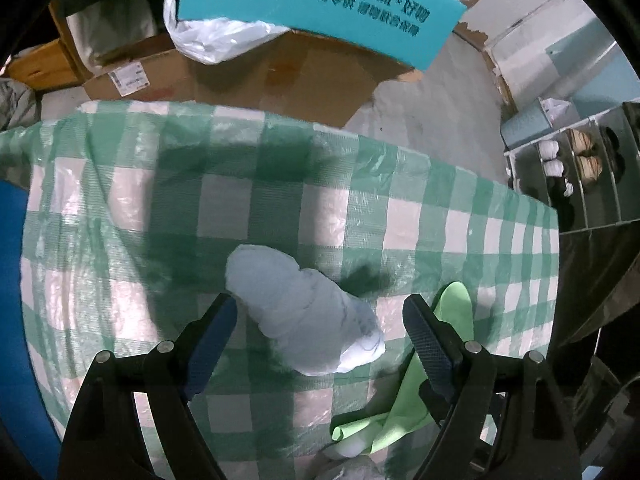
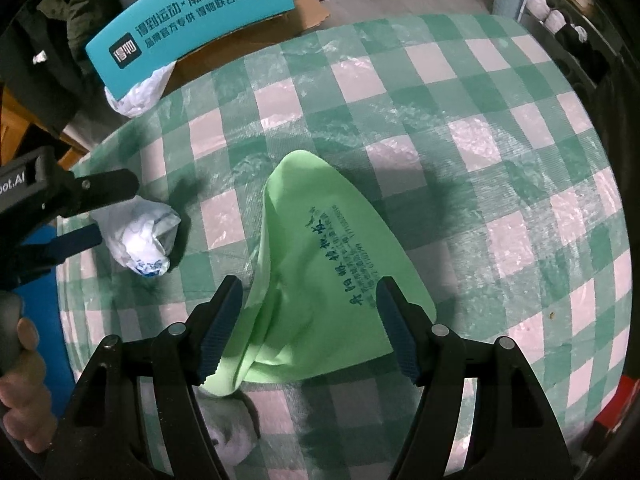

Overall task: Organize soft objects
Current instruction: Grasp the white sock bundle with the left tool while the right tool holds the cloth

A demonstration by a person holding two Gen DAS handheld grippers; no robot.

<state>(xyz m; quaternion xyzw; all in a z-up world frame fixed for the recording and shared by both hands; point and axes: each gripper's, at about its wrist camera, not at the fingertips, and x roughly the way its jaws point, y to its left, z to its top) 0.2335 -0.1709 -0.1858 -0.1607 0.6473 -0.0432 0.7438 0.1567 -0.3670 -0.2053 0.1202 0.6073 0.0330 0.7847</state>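
left wrist view: the left gripper (image 1: 320, 312) is pointing down at the cloth (image 1: 280, 184), a green-and-white checked cover, with its jaws standing wide apart. the white bag (image 1: 308, 312), a crumpled roll, is lying on the cloth between the jaws, and neither pad is pressing on it. the green bag (image 1: 404, 400) is lying on the cloth just beside the white bag, partly behind the right-hand finger. beyond the cloth's far edge a teal box (image 1: 320, 4) is sitting on a cardboard box (image 1: 304, 76).

right wrist view: the right gripper (image 2: 310, 300) is hanging over the cloth (image 2: 480, 120), jaws apart, and the green bag (image 2: 316, 264) is lying between them; whether the pads are touching it is hard to tell, probably not. the white bag (image 2: 140, 236) is sitting on the cloth near the green bag, between the left gripper's (image 2: 118, 210) spread fingers. a hand (image 2: 20, 380) is gripping that tool's handle. the teal box (image 2: 188, 24) is showing past the cloth's far edge.
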